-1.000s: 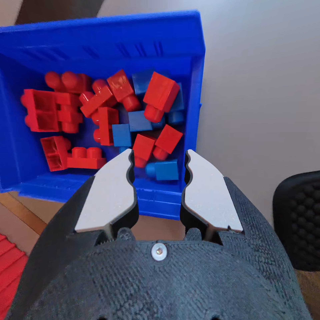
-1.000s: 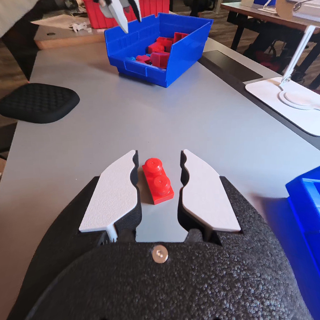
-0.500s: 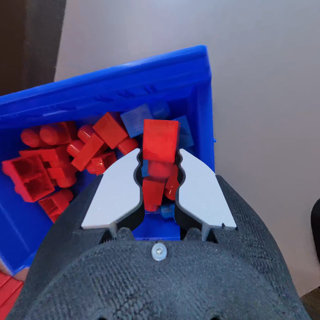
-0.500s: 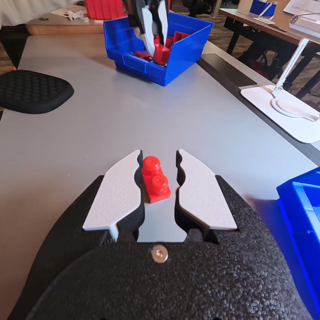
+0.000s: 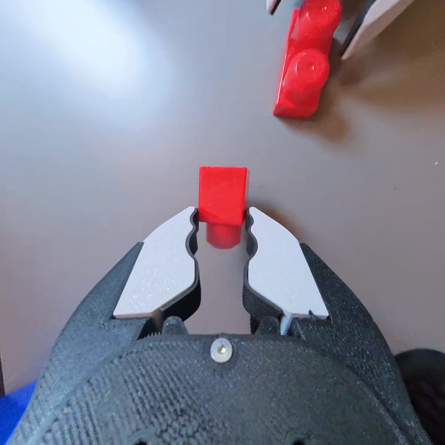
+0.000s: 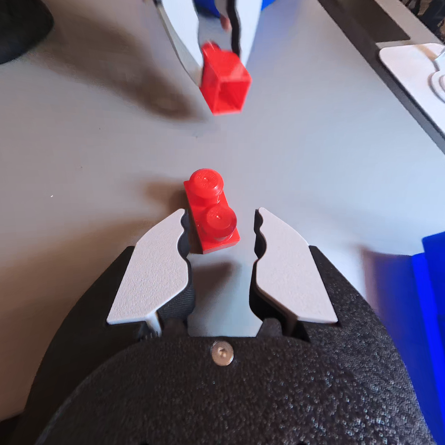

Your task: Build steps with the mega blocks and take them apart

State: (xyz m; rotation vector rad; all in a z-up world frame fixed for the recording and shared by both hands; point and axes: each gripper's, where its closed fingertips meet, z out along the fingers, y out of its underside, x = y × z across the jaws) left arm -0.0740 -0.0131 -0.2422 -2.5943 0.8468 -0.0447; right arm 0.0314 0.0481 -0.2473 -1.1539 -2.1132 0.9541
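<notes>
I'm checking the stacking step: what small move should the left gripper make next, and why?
Probably carry the single block over the flat block's far stud and turn its hollow end down. The left gripper holds it in the air, apart from the flat block.

Bright, soft shadows, blurred edges.

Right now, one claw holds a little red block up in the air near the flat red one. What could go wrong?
1. The left gripper pinches only the end of the single red block, with its open bottom tilted sideways, so it might slip or meet the studs crooked.
2. The right gripper is open around the flat two-stud block on the table; pressing down could slide it.
</notes>
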